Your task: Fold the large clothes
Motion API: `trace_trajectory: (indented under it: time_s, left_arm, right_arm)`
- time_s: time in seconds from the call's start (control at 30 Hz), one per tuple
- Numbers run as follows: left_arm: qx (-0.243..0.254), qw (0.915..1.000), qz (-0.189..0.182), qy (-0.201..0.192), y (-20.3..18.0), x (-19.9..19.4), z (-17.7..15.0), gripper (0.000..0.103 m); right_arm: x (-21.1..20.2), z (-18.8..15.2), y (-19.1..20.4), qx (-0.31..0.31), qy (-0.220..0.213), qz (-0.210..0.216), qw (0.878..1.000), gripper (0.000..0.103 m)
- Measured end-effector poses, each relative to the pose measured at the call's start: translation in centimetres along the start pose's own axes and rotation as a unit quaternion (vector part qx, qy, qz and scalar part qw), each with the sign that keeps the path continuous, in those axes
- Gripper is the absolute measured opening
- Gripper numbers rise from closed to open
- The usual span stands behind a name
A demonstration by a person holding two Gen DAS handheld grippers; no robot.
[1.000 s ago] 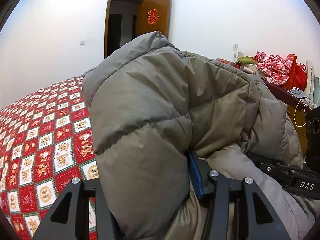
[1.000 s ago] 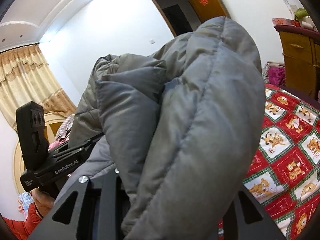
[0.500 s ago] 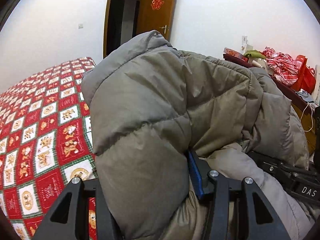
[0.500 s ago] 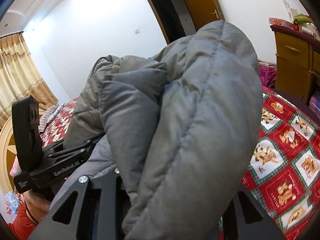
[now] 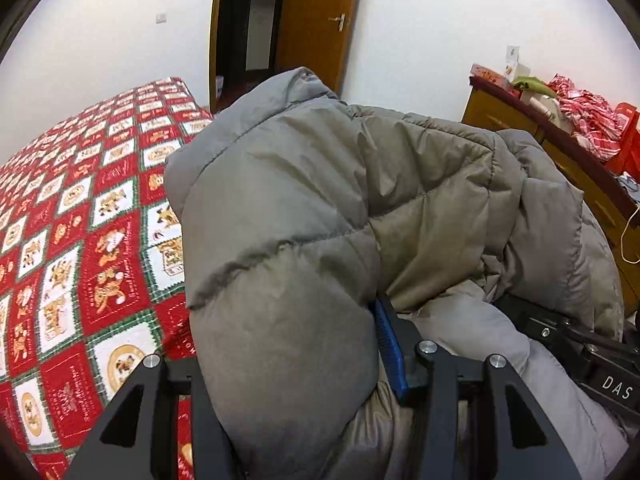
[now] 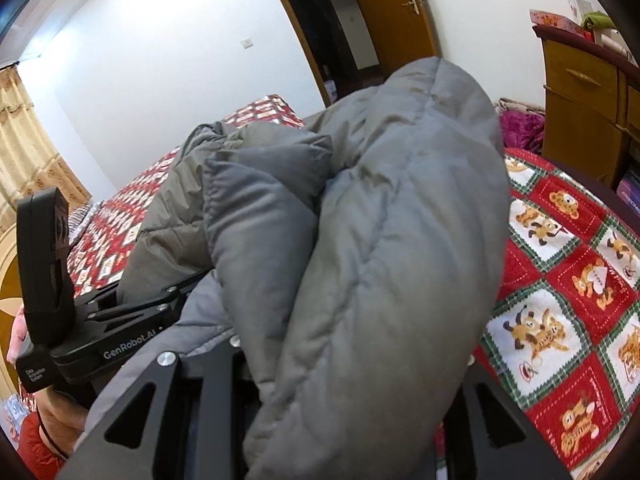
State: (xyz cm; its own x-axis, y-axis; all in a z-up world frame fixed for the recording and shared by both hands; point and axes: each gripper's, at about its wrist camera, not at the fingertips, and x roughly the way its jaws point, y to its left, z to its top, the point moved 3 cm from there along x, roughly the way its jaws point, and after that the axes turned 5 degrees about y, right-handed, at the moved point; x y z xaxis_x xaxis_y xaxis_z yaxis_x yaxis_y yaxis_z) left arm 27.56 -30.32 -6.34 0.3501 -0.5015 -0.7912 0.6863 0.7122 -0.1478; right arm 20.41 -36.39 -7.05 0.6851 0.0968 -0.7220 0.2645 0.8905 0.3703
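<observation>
A grey puffer jacket (image 5: pixel 320 200) fills the left wrist view, bunched up above a bed. My left gripper (image 5: pixel 288 368) is shut on a thick fold of it, and the blue pad (image 5: pixel 390 344) presses into the cloth. In the right wrist view the same jacket (image 6: pixel 380 240) bulges between the jaws of my right gripper (image 6: pixel 352 380), which is shut on another fold; its fingertips are buried in the cloth. Each gripper's black body shows in the other's view, close beside it: the right one's body (image 5: pixel 576 356) and the left one's body (image 6: pixel 100 336).
A red, white and green patterned bedspread (image 5: pixel 80 240) lies under the jacket and runs to the right (image 6: pixel 560 300). A wooden dresser (image 5: pixel 560 152) piled with clothes stands at the right. An open brown door (image 5: pixel 316 20) is behind. A hand (image 6: pixel 60 416) with a red sleeve holds the left gripper.
Both grippers have moved forward over the bed and tipped downward, still holding the jacket. The door and walls have slid up in both views and more bedspread shows.
</observation>
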Motion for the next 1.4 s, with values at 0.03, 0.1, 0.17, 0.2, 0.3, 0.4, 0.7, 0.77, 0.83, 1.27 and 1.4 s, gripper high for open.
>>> trace_trajectory:
  time_s: [0.03,0.1,0.17,0.2,0.3,0.4,0.7,0.77,0.83,1.27,1.4]
  left_arm:
    - [0.000,1.0000,0.001,0.003,0.0,0.4,0.0,0.050]
    - [0.002,1.0000,0.004,0.008,0.0,1.0,0.0,0.050]
    - [0.002,0.9999,0.005,0.011,0.1,1.5,-0.1,0.050]
    - [0.004,0.9999,0.005,0.013,0.1,1.7,-0.1,0.050]
    - [0.024,0.9996,0.012,0.009,-0.1,2.3,-0.3,0.050]
    - [0.036,0.9992,0.015,0.003,0.1,2.8,-0.4,0.052]
    - [0.094,0.9942,0.041,-0.031,-0.1,3.7,-0.7,0.060]
    - [0.084,0.9949,0.038,-0.039,0.3,4.1,-0.7,0.062]
    - [0.074,0.9958,0.033,-0.044,0.8,4.3,-0.7,0.063]
    - [0.007,0.9995,0.020,-0.022,1.3,4.3,-1.4,0.064]
    - [0.009,0.9994,0.022,-0.027,0.5,3.7,-2.2,0.064]
  right_arm:
    - [0.2,0.0,0.2,0.001,0.003,-0.002,1.000,0.032]
    - [0.9,-0.1,0.5,0.004,0.009,-0.004,1.000,0.032]
    - [1.3,-0.1,1.0,0.006,0.013,-0.005,1.000,0.032]
    - [1.6,-0.2,1.3,0.006,0.015,-0.006,1.000,0.032]
    - [2.1,-0.3,1.9,0.005,0.021,-0.012,1.000,0.032]
    - [3.0,-0.5,2.5,0.011,0.027,-0.010,1.000,0.032]
    - [3.9,-0.8,3.2,0.002,0.033,-0.024,0.999,0.035]
    - [4.1,-0.9,2.7,0.006,0.034,-0.025,0.999,0.036]
    - [4.8,-0.9,2.2,0.007,0.034,-0.026,0.999,0.038]
    - [5.9,-1.7,0.7,0.027,0.059,-0.003,0.998,0.044]
    - [5.1,-2.3,0.9,-0.003,0.066,-0.003,0.998,0.044]
